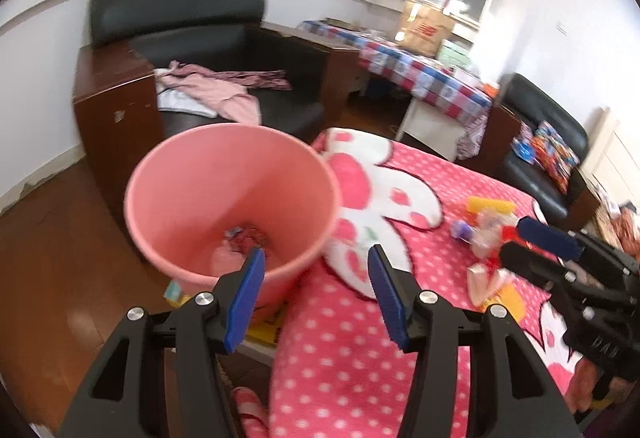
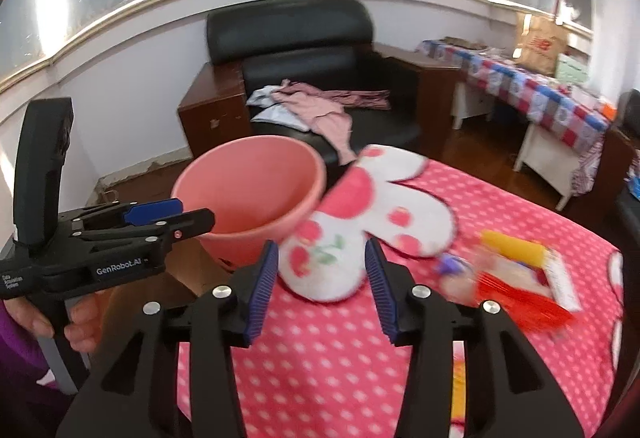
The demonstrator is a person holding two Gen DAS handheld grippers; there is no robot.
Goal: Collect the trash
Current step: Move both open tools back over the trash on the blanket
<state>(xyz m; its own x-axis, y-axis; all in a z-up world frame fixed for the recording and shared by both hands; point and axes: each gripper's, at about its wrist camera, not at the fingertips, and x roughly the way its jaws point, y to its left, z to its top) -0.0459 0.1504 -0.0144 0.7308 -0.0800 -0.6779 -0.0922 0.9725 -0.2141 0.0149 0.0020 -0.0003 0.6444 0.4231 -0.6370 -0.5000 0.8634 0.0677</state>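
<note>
A pink bin (image 1: pixel 232 197) stands on the floor at the bed's corner, with some scraps at its bottom (image 1: pixel 246 236); it also shows in the right wrist view (image 2: pixel 252 189). My left gripper (image 1: pixel 316 258) is open and empty, just above the bin's near rim. My right gripper (image 2: pixel 320 254) is open and empty above the pink dotted blanket (image 2: pixel 340 358). A pile of trash (image 2: pixel 516 274) lies on the blanket to its right: red and yellow wrappers and a small purple piece. The pile also shows in the left wrist view (image 1: pixel 490 230).
A black armchair (image 1: pixel 224 49) with pink clothes (image 1: pixel 216 89) stands behind the bin. A table with a checked cloth (image 1: pixel 424 69) is at the back right, a second black chair (image 1: pixel 544 141) beside it. Small items lie on the wooden floor (image 1: pixel 60 278) by the bin.
</note>
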